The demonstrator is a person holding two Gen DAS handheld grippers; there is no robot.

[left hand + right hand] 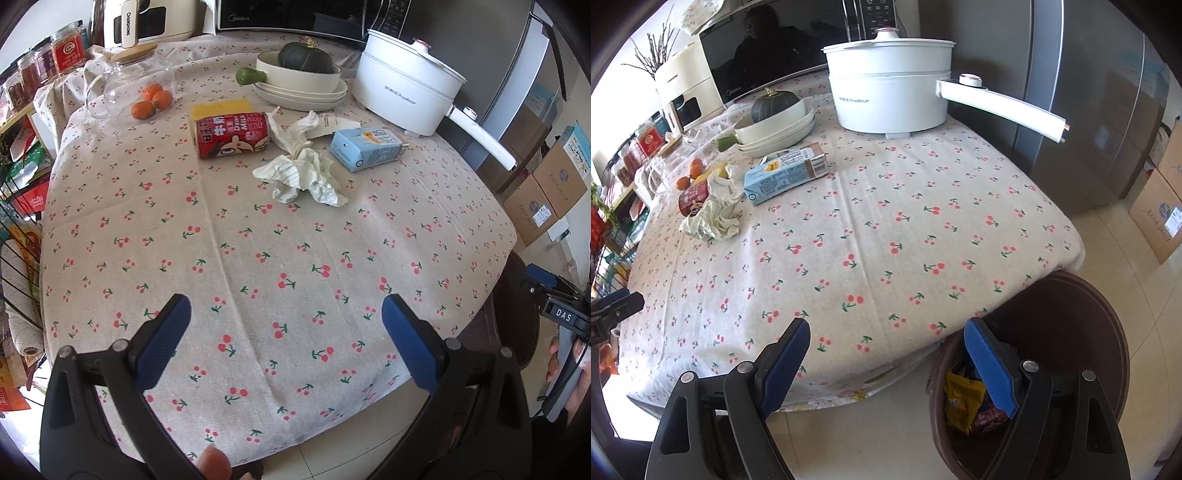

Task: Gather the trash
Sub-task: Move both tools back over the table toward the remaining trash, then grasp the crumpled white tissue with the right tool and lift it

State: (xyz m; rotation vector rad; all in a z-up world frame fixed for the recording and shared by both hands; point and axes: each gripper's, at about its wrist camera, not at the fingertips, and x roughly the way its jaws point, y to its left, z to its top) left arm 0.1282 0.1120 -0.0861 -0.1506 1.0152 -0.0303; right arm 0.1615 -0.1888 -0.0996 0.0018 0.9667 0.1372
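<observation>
On my cherry-print bench lie one red milk can, one blue carton and two crumpled tissues clustered mid-bench, three oranges beside a glass jar. My left tongs and right tongs both hang spread wide, gripping nothing, the right above a brown bin holding wrappers.

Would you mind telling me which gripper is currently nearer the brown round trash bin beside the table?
Right. The right gripper hovers open at the table corner, one finger directly over the brown round trash bin. The left gripper, also open, sits farther left over the tablecloth.
</observation>
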